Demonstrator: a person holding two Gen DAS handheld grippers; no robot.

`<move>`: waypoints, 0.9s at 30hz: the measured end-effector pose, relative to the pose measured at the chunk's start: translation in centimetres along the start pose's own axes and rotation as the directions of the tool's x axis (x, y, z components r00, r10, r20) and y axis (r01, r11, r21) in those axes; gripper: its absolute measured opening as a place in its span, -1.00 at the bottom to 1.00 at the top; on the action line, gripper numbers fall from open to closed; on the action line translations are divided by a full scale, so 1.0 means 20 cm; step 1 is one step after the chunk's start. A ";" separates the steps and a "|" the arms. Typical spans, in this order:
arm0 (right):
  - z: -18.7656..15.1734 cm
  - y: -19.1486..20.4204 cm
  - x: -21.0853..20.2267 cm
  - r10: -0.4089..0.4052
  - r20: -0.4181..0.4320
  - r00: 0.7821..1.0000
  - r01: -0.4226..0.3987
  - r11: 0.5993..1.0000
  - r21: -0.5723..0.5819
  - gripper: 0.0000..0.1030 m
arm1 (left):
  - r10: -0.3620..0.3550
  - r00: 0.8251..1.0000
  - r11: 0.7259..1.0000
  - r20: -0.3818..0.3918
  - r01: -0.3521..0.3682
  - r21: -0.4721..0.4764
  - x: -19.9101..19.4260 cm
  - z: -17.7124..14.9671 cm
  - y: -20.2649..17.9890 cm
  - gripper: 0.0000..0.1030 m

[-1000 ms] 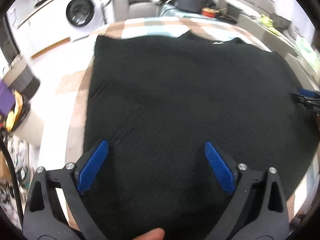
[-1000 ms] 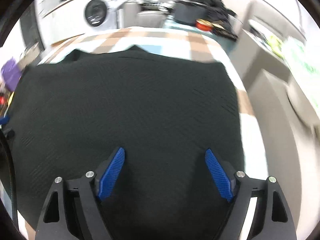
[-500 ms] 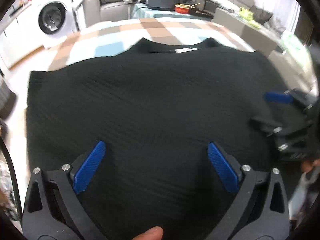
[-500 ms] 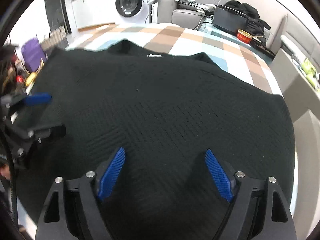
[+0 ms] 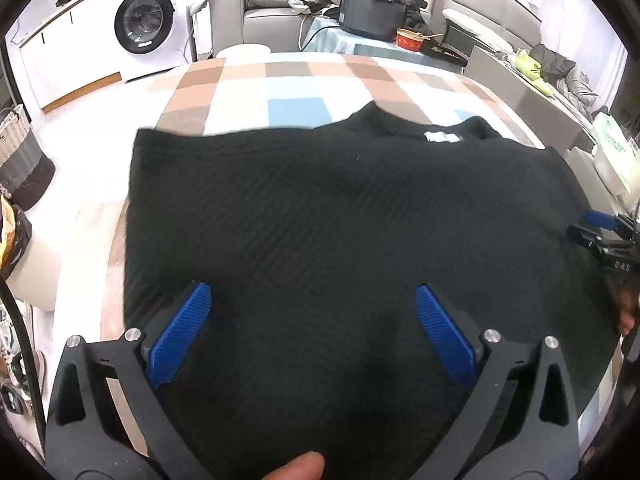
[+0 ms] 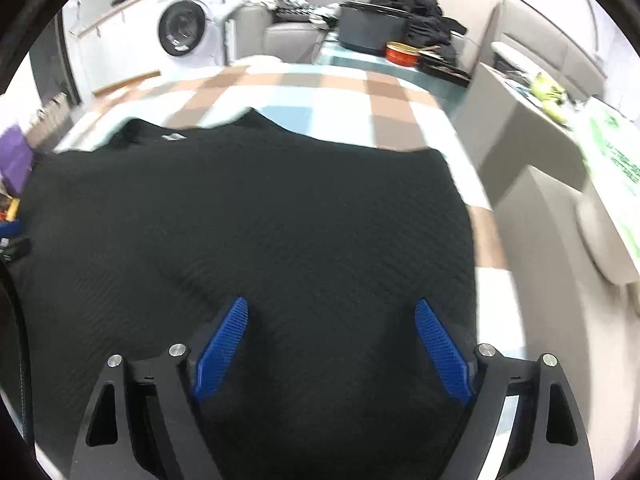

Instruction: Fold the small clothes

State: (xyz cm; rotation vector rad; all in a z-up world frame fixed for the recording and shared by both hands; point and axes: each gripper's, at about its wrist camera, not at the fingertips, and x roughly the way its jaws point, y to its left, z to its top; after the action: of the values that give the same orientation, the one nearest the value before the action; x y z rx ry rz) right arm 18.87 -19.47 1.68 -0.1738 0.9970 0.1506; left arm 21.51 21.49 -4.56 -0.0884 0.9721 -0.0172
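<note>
A checked cloth (image 5: 304,80) in brown, white and pale blue squares is covering the bench, and a black ribbed top (image 5: 340,232) is lying flat across its near part, neckline with a small white label (image 5: 442,137) pointing to the far side. The top's left edge is reaching the bench's left edge, while its right edge (image 6: 466,216) is leaving a strip of checked cloth bare on the right. The far half of the bench is lying uncovered.

The left tool (image 5: 312,332) is hanging over the near left part of the top, its blue pads spread wide apart with only fabric below them. The right tool (image 6: 332,344) is hanging over the near right part, its jaws opening, nothing pinched between the pads; it is also showing at the right rim of the left view (image 5: 608,236).

Beyond the bench a washing machine (image 5: 146,24) is standing at the far left, a grey sofa (image 5: 272,20) with heaped clothes behind, and a dark box (image 5: 374,14) and red bowl (image 5: 410,38) on a side table. A woven basket (image 5: 20,156) is sitting on the floor to the left.
</note>
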 end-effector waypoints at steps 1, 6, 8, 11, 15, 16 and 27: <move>0.02 0.03 -0.01 0.029 0.005 1.000 -0.029 1.000 0.003 0.71 | 0.004 1.000 1.000 -0.001 -0.004 0.002 0.01 0.03 -0.02 0.97; 0.16 0.19 0.04 0.044 0.063 0.997 -0.043 0.999 -0.012 0.71 | -0.026 1.000 1.000 -0.007 0.027 0.009 0.12 0.17 -0.11 0.97; 0.20 0.23 0.08 0.060 0.070 0.996 -0.061 0.998 0.009 0.71 | -0.020 1.000 1.000 -0.006 0.020 0.020 0.19 0.21 -0.14 0.97; 0.25 0.32 0.14 0.074 0.058 0.996 -0.072 0.997 -0.028 0.71 | 0.023 1.000 0.999 -0.019 -0.022 0.026 0.29 0.26 -0.13 0.97; 0.28 0.36 0.23 0.054 0.032 0.998 -0.050 0.993 -0.108 0.70 | 0.053 0.998 0.999 -0.012 -0.053 0.008 0.32 0.28 -0.06 0.97; 0.27 0.34 0.23 0.041 0.029 0.999 -0.038 0.993 -0.108 0.70 | 0.064 0.998 0.998 -0.008 -0.064 0.000 0.32 0.28 -0.03 0.97; 0.25 -0.08 0.19 -0.053 0.011 0.999 0.051 0.991 0.121 0.71 | -0.046 0.999 0.997 0.016 0.047 -0.061 0.27 0.33 -0.05 0.97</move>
State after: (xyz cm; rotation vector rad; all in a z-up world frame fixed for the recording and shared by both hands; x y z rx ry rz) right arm 25.39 -19.78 1.27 -0.0879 0.9838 0.0433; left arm 30.03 20.63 -5.12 -0.1676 0.9562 -0.0298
